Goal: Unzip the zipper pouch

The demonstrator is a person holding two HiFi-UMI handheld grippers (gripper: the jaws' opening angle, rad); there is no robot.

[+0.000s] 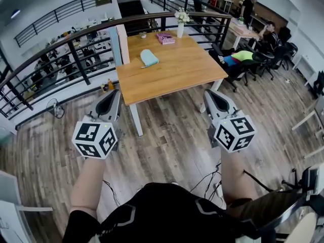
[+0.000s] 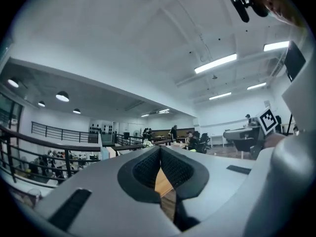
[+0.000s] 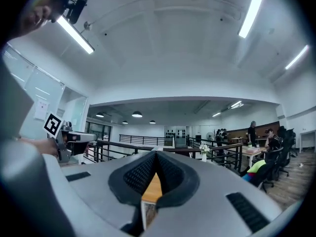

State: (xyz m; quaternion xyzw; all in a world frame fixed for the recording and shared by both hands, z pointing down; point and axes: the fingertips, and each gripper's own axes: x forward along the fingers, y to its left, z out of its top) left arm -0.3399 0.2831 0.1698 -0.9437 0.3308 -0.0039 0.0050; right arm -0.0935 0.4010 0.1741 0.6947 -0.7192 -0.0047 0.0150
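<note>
A light teal zipper pouch [image 1: 149, 57] lies flat on the wooden table [image 1: 172, 67], toward its far left part. Both grippers hang over the floor in front of the table, well short of the pouch. My left gripper [image 1: 112, 101] is shut with nothing in it, its jaws meeting in the left gripper view [image 2: 160, 168]. My right gripper [image 1: 213, 101] is shut and empty too, and in the right gripper view [image 3: 154, 171] a sliver of the table shows between its pads. The pouch is hidden in both gripper views.
On the table's far side stand a pink book [image 1: 165, 38] and a white vase with flowers [image 1: 180, 23]. A white panel [image 1: 122, 43] rises at its left edge. A dark railing [image 1: 66, 42] curves behind. Office chairs [image 1: 243, 62] stand to the right. Cables [image 1: 210, 178] lie on the wood floor.
</note>
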